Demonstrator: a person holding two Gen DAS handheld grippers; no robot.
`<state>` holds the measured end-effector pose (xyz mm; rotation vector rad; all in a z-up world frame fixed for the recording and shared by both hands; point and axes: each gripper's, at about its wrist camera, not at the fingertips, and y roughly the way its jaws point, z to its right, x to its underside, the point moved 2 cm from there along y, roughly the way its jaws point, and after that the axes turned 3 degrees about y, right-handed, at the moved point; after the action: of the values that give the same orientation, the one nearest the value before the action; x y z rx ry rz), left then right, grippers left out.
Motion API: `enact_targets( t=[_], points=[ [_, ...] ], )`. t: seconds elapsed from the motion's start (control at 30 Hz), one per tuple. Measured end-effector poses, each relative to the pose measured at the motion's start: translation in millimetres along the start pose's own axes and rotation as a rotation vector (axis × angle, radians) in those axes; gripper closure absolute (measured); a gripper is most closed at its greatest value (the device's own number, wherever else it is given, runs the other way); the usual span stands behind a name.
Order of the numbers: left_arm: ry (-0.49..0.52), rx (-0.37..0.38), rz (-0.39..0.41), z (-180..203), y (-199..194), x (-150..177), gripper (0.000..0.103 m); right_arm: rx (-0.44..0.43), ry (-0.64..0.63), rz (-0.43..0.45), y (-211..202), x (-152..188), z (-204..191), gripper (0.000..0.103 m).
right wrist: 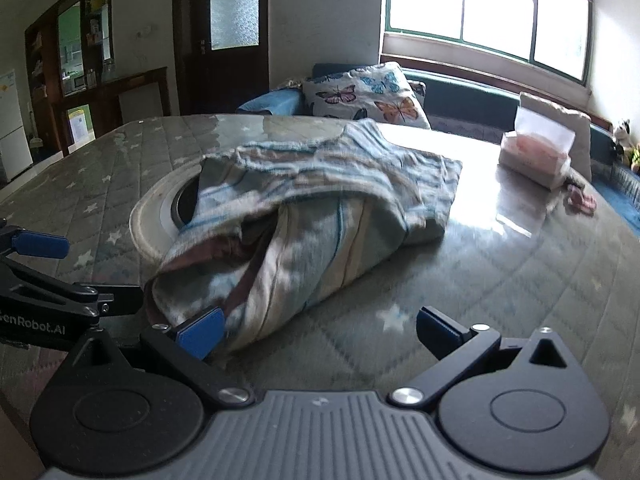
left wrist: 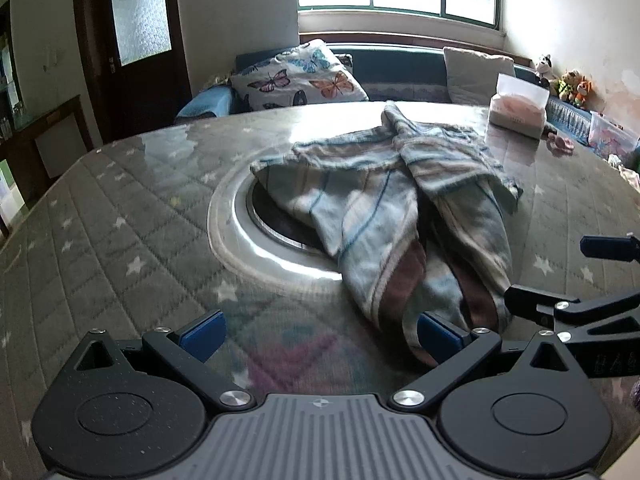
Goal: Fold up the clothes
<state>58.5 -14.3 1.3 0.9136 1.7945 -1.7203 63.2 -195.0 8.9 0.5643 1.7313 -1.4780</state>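
Observation:
A crumpled striped garment (left wrist: 404,216), pale blue, white and brown, lies bunched on the glass-topped table (left wrist: 132,220) and partly covers its round centre hole. It also shows in the right wrist view (right wrist: 312,216). My left gripper (left wrist: 320,334) is open and empty, its right pad against the garment's near hem. My right gripper (right wrist: 320,332) is open and empty, its left pad at the garment's near end. Each gripper shows at the edge of the other's view: the right one (left wrist: 576,276), the left one (right wrist: 44,272).
A round metal-rimmed hole (left wrist: 260,224) sits mid-table. A tissue pack (left wrist: 520,110) and a small pink item (left wrist: 562,142) lie at the far right. Behind the table are a sofa with a butterfly cushion (left wrist: 300,76), soft toys (left wrist: 564,80), a window and a dark door.

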Motion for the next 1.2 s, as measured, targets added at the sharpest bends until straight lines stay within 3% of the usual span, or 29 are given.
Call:
enact_targets(
  t=[0.23, 0.47, 0.63, 0.77, 0.87, 0.97, 1.03, 1.13, 1.2],
  points=[
    [0.029, 0.029, 0.028, 1.8, 14.4, -22.4, 0.006, 0.003, -0.014, 0.022, 16.9, -40.0, 12.3, 0.001],
    [0.103, 0.08, 0.035, 17.1, 38.5, -39.9, 0.028, -0.008, -0.008, -0.014, 54.0, -73.7, 21.1, 0.013],
    [0.145, 0.126, 0.028, 28.0, 57.7, -47.1, 0.042, -0.042, -0.026, -0.06, 81.1, -88.3, 15.2, 0.029],
    [0.168, 0.165, 0.02, 35.0, 67.7, -49.5, 0.055, -0.052, -0.045, -0.085, 101.2, -95.0, 9.7, 0.031],
    [0.179, 0.173, 0.003, 38.3, 74.4, -48.2, 0.059, -0.05, -0.066, -0.105, 113.8, -95.8, 5.7, 0.04],
    [0.18, 0.174, 0.005, 37.0, 74.8, -48.4, 0.059, -0.048, -0.07, -0.111, 117.8, -96.3, 8.0, 0.057],
    [0.178, 0.171, 0.006, 35.1, 74.8, -49.3, 0.057, -0.046, -0.061, -0.108, 115.0, -96.4, 13.2, 0.073],
    [0.188, 0.163, 0.013, 36.9, 75.1, -52.6, 0.057, -0.045, -0.043, -0.099, 109.4, -96.7, 21.8, 0.084],
    [0.192, 0.165, 0.017, 37.3, 76.4, -55.5, 0.056, -0.052, -0.017, -0.086, 101.1, -96.4, 28.7, 0.085]
  ],
)
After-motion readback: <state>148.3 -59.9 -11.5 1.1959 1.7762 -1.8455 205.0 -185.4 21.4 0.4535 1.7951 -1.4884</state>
